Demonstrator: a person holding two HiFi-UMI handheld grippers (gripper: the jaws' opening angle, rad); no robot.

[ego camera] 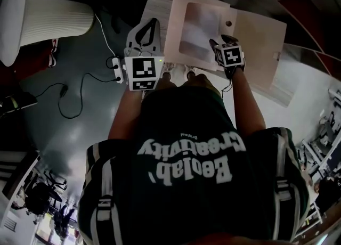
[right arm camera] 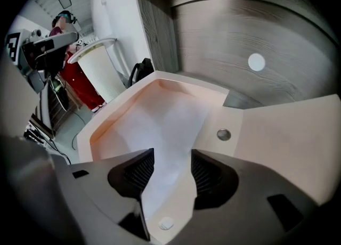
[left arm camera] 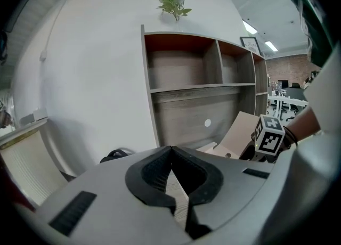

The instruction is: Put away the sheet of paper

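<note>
A white sheet of paper (right arm camera: 176,127) lies flat in the open pale wooden drawer (right arm camera: 106,116); from the head view the sheet (ego camera: 201,25) fills the drawer's well (ego camera: 173,20). My right gripper (right arm camera: 171,166) hangs over the sheet, pointing steeply down, its jaws open with nothing held between them. In the head view it (ego camera: 217,42) is at the drawer's right side. My left gripper (left arm camera: 171,150) is shut and empty, its tips meeting, and points at the shelf unit. In the head view it (ego camera: 149,28) is left of the drawer, outside it.
A grey wooden shelf unit (left arm camera: 202,84) with a plant (left arm camera: 171,1) on top stands against the white wall. A pale panel (ego camera: 261,41) lies right of the drawer. A white ribbed bin (ego camera: 48,17) and cables (ego camera: 80,89) are on the floor to the left.
</note>
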